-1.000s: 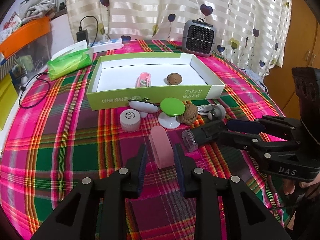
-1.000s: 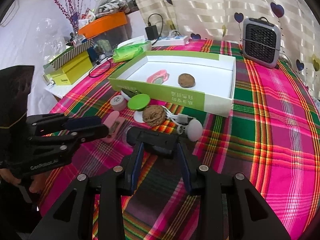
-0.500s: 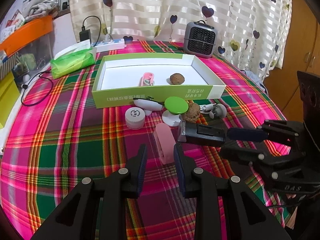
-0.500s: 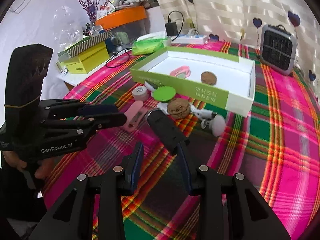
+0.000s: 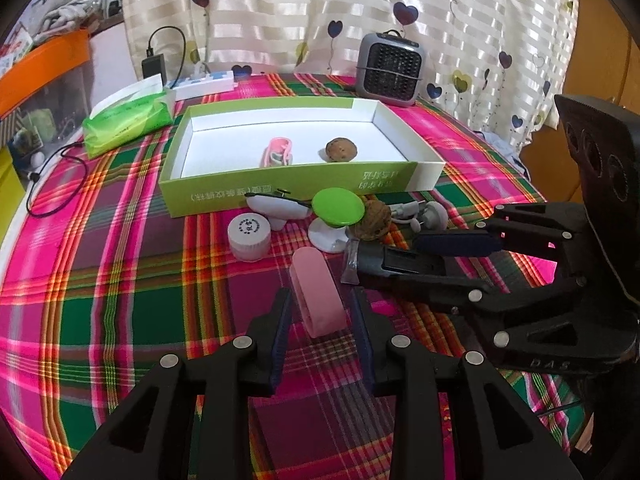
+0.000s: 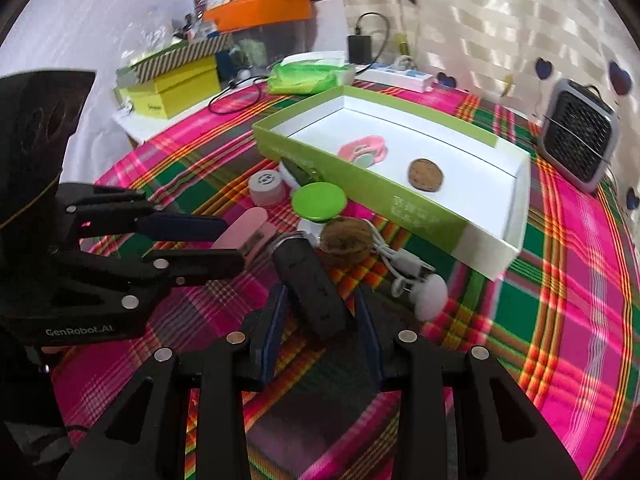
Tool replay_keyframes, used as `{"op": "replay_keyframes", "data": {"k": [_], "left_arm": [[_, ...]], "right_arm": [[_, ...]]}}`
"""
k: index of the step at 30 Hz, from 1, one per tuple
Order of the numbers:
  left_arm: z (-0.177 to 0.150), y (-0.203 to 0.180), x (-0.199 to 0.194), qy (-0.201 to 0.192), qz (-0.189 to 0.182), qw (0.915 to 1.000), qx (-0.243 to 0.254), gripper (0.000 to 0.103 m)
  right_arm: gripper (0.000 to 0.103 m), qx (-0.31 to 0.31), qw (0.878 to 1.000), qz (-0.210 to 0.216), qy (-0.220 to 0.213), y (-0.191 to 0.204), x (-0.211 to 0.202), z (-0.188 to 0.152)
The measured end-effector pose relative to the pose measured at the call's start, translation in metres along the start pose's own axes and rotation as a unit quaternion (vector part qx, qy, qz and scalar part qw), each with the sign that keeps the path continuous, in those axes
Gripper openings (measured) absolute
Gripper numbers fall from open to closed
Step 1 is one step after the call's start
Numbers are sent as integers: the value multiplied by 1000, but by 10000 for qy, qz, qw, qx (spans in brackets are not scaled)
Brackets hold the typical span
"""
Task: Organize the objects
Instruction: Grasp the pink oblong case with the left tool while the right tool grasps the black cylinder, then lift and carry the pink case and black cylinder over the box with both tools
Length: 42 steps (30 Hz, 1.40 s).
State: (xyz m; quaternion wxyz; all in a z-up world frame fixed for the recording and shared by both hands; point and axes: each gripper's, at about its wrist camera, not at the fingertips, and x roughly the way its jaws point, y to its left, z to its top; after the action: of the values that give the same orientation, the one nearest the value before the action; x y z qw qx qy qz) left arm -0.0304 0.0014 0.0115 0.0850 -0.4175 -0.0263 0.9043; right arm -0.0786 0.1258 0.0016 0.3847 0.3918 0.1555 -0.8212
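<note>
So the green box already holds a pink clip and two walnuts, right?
Not quite: the green box holds the pink clip and only one walnut. The other walnut lies on the tablecloth in front of it, as the left wrist view shows.

Black gripper frames, navy-padded jaws, silver screws, white lettering

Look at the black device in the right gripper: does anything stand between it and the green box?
Yes. The walnut, the green-topped white stand and a white cable lie between the black device, held in the right gripper, and the green box, whose near wall must also be cleared.
</note>
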Motion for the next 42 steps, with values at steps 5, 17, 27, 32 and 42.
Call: {"op": "replay_keyframes", "data": {"k": [5,17,27,32,42], "left_arm": [[0,6,8,108,71,9998,-133,28],[3,1,13,70,216,9997,7,22],[-3,-3,9,56,220,9997,45,16],[-7,-6,5,23,234,9997,16,16],[-6,-15,-16,-231,231,9995,23,16]], "right_arm": [[36,-96,9999,-46,135,4,11,1],[29,108,9998,-154,60,10,9,1],[29,223,9995,-200,-30,15,-1,-6],[29,359,9989,-248,-149,16,-9,-10],[29,493,9972,-330,-452,27,-30,-11]]}}
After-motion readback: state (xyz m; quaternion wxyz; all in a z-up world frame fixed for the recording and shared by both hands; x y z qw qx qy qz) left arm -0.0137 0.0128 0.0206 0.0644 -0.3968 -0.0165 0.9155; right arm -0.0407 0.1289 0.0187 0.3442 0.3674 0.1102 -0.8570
